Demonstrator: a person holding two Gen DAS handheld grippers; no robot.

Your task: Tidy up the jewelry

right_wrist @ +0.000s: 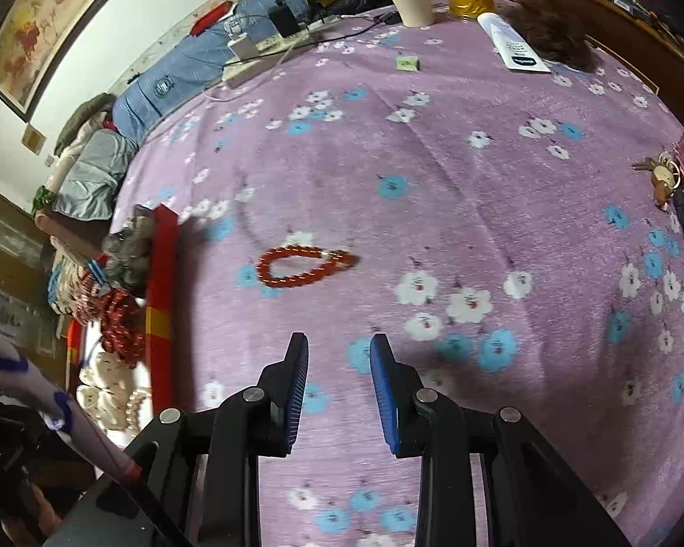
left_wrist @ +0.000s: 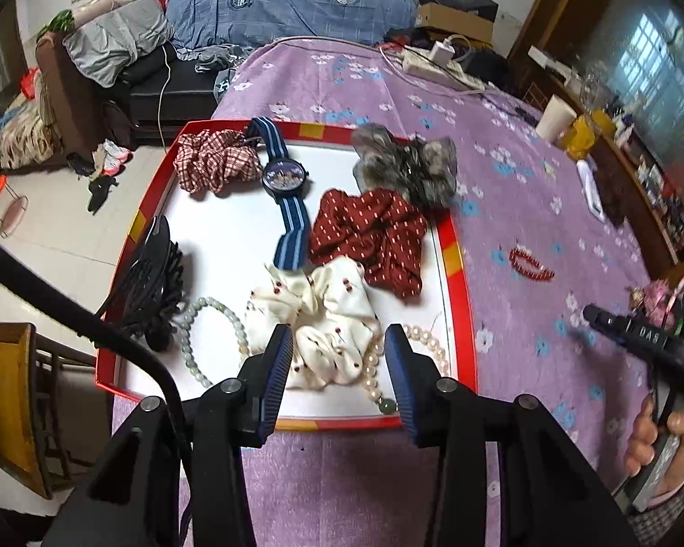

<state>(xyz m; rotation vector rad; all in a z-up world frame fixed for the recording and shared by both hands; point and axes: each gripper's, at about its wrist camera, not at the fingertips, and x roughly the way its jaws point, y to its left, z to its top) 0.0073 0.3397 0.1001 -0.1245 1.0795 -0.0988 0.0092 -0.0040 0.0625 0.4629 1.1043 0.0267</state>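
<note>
Your right gripper [right_wrist: 338, 342], jaws part-open & empty, faces the red bead bracelet [right_wrist: 306, 265] just ahead, likely next for the red-rimmed tray [left_wrist: 456, 269]. Left gripper [left_wrist: 337, 342] part-open, empty, above the cream scrunchie [left_wrist: 328, 314].

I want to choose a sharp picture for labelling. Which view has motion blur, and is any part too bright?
Right wrist view: smeared sideways, the red bead bracelet and tray rim soft. Left wrist view: mostly sharp, watch crisp; only the right claw at the edge is blurred. The window is bright.

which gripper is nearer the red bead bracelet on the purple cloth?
Right. The right gripper faces the red bead bracelet just ahead; the left gripper hovers over the red-rimmed tray, bracelet outside it.
</note>
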